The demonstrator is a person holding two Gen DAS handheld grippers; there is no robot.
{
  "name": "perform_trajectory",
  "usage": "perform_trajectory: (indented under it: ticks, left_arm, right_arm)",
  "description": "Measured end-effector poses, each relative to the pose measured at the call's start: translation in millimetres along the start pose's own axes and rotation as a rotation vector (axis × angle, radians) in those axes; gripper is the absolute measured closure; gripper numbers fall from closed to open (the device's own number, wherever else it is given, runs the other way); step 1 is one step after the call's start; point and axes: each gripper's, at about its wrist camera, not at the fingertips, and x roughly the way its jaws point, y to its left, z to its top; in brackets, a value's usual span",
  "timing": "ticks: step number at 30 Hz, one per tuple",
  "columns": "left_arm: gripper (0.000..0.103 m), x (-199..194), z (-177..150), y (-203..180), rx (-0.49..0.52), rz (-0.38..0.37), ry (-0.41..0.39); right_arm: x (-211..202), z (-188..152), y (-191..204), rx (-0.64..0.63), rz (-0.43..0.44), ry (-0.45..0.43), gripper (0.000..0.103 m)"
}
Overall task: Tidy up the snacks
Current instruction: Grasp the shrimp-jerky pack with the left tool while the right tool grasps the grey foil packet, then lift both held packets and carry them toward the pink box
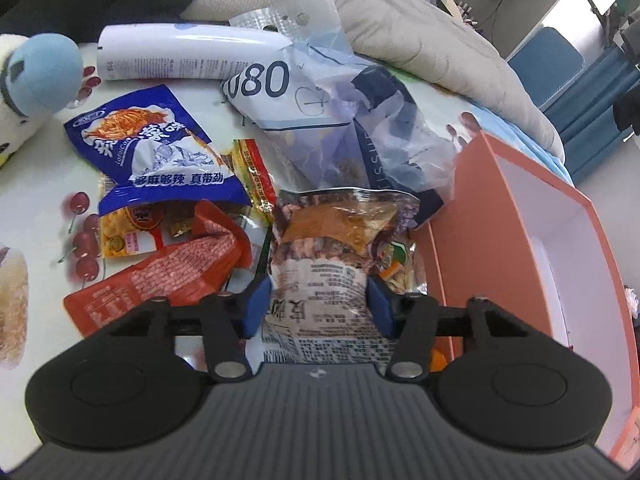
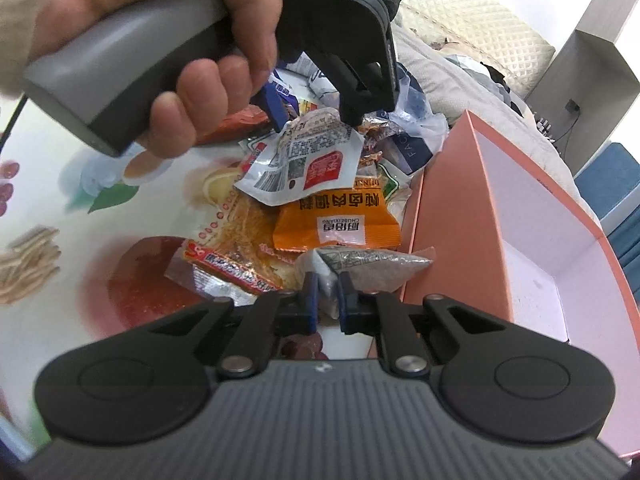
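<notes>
Left wrist view: left gripper (image 1: 318, 300) has its blue pads on both sides of a clear snack packet (image 1: 320, 280) with printed back, pressing its edges, amid the snack pile (image 1: 168, 184) on the fruit-print tablecloth (image 1: 36, 208). Pink box (image 1: 516, 248) stands open just right of the pile. Right wrist view: right gripper (image 2: 327, 300) is clamped on a small grey-speckled sachet (image 2: 372, 266) lying against the box wall, below an orange seasoning packet (image 2: 336, 220). Hand (image 2: 168, 52) holds the left tool above.
</notes>
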Motion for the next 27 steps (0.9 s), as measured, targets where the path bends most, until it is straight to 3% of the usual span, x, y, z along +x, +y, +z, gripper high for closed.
perform_trajectory:
  ticks: [9,17,27]
  left_arm:
    - [0.051,-53.9,-29.9,-3.4,0.024,0.037,-0.042]
    - [0.051,-115.4,-77.0,10.0,0.028,0.103,-0.072]
    - [0.050,-152.3,-144.6,37.4,0.020,0.195,-0.031]
  right_arm:
    - [-28.0,0.5,4.2,-0.015,0.009,-0.029,0.092]
    - [-56.3,-14.9,16.6,-0.057,0.027,-0.047,0.092]
    - [-84.0,-47.3,25.6,-0.016,0.067,-0.020,0.093]
